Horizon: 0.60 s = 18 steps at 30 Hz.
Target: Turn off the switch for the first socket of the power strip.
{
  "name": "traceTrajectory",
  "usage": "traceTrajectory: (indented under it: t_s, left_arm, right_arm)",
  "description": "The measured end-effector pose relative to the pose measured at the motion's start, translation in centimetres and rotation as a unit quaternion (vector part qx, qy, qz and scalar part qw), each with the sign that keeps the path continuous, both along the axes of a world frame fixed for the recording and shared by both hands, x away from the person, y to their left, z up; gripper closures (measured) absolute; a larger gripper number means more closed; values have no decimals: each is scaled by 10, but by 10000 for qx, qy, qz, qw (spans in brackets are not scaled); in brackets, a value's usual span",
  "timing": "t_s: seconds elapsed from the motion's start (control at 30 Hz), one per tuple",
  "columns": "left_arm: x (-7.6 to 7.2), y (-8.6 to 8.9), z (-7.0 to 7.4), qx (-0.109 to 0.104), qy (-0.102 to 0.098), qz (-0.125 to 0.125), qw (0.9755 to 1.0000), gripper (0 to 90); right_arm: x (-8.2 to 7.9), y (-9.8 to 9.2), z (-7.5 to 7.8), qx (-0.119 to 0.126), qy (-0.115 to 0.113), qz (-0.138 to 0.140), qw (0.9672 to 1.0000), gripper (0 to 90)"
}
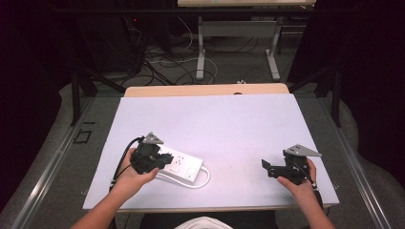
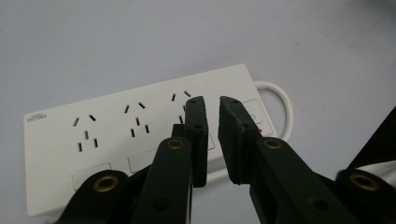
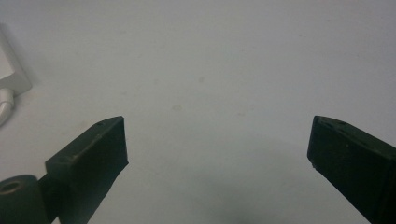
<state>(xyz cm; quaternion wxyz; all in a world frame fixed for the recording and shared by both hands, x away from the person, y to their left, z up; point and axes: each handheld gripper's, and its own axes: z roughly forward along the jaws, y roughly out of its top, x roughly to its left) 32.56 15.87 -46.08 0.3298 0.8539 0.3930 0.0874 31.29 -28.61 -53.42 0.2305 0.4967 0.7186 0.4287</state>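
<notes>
A white power strip (image 1: pixel 184 164) with three socket groups lies flat on the table at the near left. Its white cable (image 1: pixel 205 179) loops off its right end. My left gripper (image 1: pixel 167 160) hovers over the strip's left half. In the left gripper view its jaws (image 2: pixel 212 105) stand almost together, a thin slit between them and nothing in it, above the strip (image 2: pixel 116 135) near its switch end. My right gripper (image 1: pixel 265 167) rests low at the near right, well apart from the strip. Its jaws (image 3: pixel 217 135) are spread wide over bare table, with a corner of the strip (image 3: pixel 9 70) at the far left.
The pale table top (image 1: pixel 215 124) stretches wide behind and between both hands. Its front edge runs just below the hands. Beyond the far edge are a grey floor with loose cables (image 1: pixel 167 62) and the legs of another table (image 1: pixel 200 52).
</notes>
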Motion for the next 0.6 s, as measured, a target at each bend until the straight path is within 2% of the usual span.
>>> traceTrajectory:
  t_s: [0.07,0.13,0.17,0.2,0.5,0.53,0.57,0.6]
  left_arm:
    - [1,-1,0,98,68,-83,9999,830]
    - [1,-3,-2,103,38,-74,9999,850]
    - [0,-4,-3,93,91,-58,9999,850]
    - [1,-4,-4,119,37,-81,9999,854]
    - [3,-11,-9,245,219,-248,9992,893]
    - [3,-12,-11,276,147,-235,9992,893]
    - [3,-13,-11,303,237,-288,9988,894]
    - [3,-14,-12,320,166,-238,9991,895]
  right_arm:
    - [0,0,0,0,2,4,10000,43]
    - [0,0,0,-11,-5,17,10000,43]
    - [0,0,0,-11,-5,17,10000,43]
    - [0,0,0,-10,-4,20,10000,43]
    - [0,0,0,-43,17,18,10000,45]
    - [0,0,0,-43,17,18,10000,45]
    - [0,0,0,-29,25,12,10000,45]
    - [0,0,0,-34,27,17,10000,45]
